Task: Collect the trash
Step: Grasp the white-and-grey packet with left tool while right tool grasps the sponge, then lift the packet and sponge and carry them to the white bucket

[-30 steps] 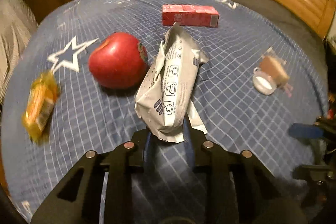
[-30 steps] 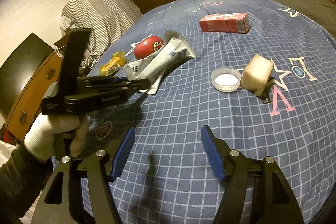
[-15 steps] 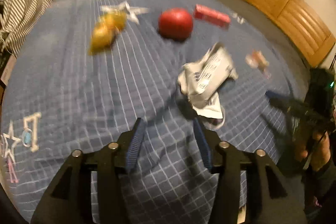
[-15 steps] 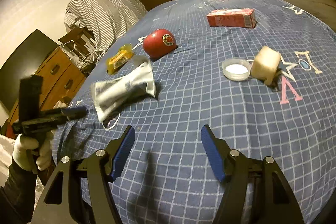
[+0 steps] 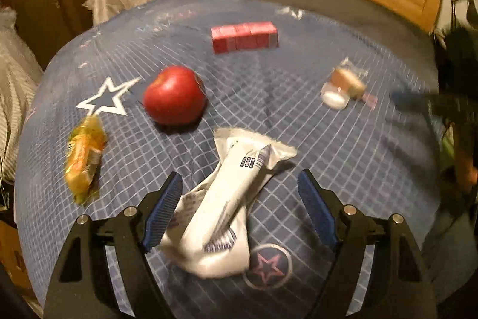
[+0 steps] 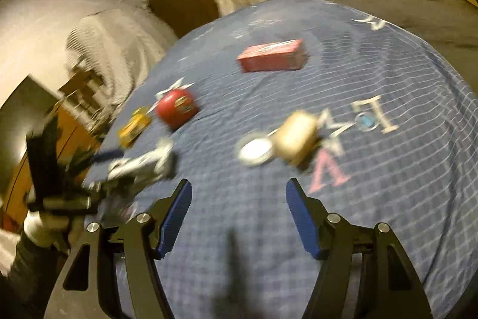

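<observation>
No brand name can be read anywhere. The white wrapper (image 5: 227,199) carries a row of small dark icon squares and a striped block like a barcode, but its print is too small to make out. A label with yellow in it is seen on the red apple (image 6: 177,108), blurred beyond reading. The red box (image 5: 244,36) shows faint panels only, and the yellow packet (image 5: 85,159) is smeared by motion. On the blue checked bedspread (image 5: 343,157) white stars are printed, a pink star in a ring beside the wrapper's near end, and large letters in the right view, a pink "V" among them.

Among containers, a shallow clear cup or lid (image 6: 254,151) with a white inside lies touching a tan block (image 6: 295,137); whether the white is a filling cannot be told. The red box is closed.

The wrapper lies crumpled on the bedspread between the fingers of the left tool (image 5: 240,205), whose blue pads are spreading apart and stand clear of it on both sides. The apple is just beyond it, the yellow packet to its left, the red box farther back.

The right tool (image 6: 237,217) is held spread, nothing between its pads, above bare bedspread short of the cup and block. A white-gloved hand (image 6: 41,224) gripping the left tool is seen at the right view's left edge.
</observation>
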The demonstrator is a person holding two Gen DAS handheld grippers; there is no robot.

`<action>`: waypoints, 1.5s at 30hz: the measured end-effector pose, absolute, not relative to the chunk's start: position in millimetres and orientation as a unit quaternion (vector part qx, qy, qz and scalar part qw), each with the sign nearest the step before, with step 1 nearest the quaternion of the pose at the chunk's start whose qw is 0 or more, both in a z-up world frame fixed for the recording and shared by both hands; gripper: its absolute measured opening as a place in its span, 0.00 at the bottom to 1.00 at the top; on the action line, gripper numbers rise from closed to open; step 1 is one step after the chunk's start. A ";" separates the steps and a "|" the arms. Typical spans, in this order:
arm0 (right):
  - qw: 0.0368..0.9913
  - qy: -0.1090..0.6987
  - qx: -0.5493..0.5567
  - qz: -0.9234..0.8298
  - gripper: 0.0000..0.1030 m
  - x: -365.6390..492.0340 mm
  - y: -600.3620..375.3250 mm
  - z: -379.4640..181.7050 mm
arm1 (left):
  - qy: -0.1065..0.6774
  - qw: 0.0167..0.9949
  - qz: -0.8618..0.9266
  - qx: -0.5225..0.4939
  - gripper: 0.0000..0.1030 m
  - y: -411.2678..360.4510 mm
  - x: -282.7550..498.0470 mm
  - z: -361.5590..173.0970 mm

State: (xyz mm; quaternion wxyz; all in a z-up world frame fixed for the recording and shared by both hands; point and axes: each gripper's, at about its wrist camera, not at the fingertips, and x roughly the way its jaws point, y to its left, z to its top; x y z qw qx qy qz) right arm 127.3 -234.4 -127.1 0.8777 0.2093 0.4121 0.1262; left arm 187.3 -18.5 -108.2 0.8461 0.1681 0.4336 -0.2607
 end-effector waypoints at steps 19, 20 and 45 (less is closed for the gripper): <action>0.867 0.458 0.187 0.061 0.38 205.9 -255.1 -172.1 | 0.486 0.839 -0.217 0.110 0.39 -23.5 219.0 -145.6; 0.870 0.457 0.174 0.060 0.37 204.4 -252.4 -170.8 | 0.485 0.842 -0.212 0.107 0.37 -22.6 217.0 -145.3; 0.874 0.463 0.005 0.148 0.46 129.2 -146.7 -144.7 | 0.488 0.861 -0.125 0.069 0.59 3.1 184.4 -144.6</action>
